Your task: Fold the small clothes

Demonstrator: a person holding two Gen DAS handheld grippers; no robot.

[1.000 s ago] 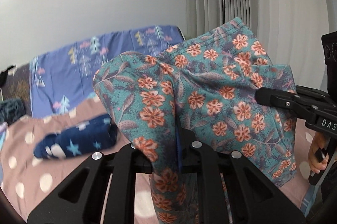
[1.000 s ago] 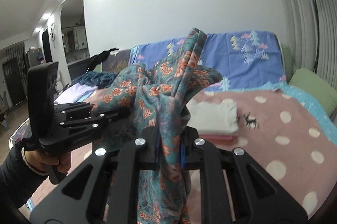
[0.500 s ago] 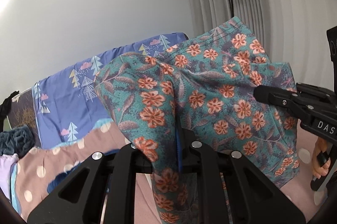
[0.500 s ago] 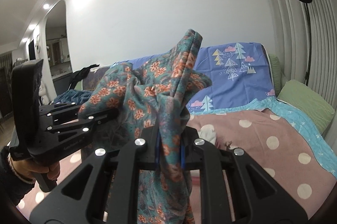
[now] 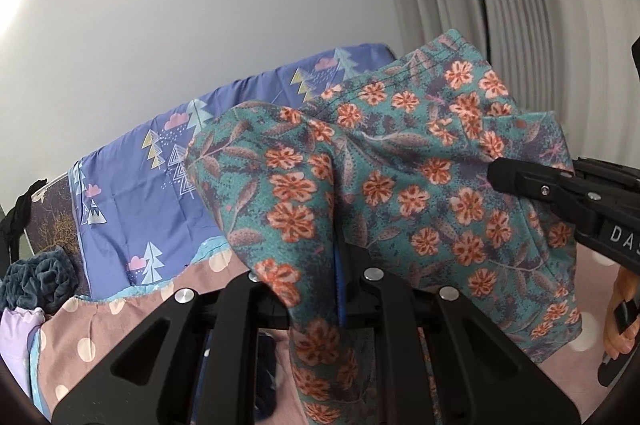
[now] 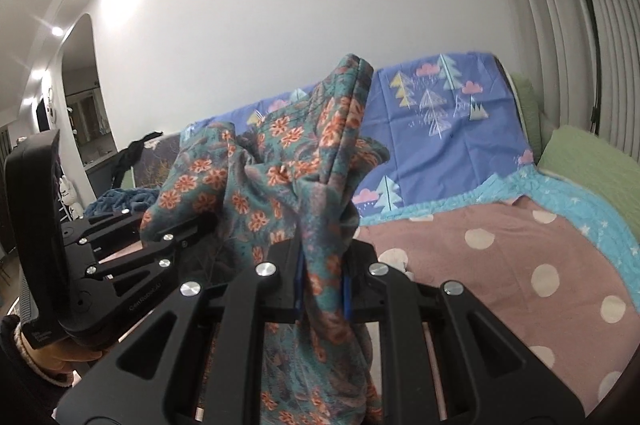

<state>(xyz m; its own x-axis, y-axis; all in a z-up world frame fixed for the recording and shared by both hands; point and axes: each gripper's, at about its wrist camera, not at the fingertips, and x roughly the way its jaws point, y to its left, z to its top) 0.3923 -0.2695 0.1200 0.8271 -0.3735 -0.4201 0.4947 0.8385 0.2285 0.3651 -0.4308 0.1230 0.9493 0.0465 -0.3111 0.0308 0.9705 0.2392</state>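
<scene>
You have the floral garment (image 5: 400, 185) hanging above the bed (image 6: 500, 265), left gripper (image 5: 340, 289) and right gripper (image 6: 322, 289) each clamped on bunched cloth; it looks light, limp, probably slippery, so hold hems.

The left tongs (image 5: 320, 289) are clamped on a bunched edge of the floral garment (image 5: 400, 185), their jaws having just eased apart slightly with the cloth between them. The right tongs (image 6: 322, 281) pinch another gathered edge of it (blue pads (image 6: 298, 281) pressing the cloth). Each tool's handle sits in a hand (image 6: 60, 361), the left wrist dark-sleeved.
</scene>
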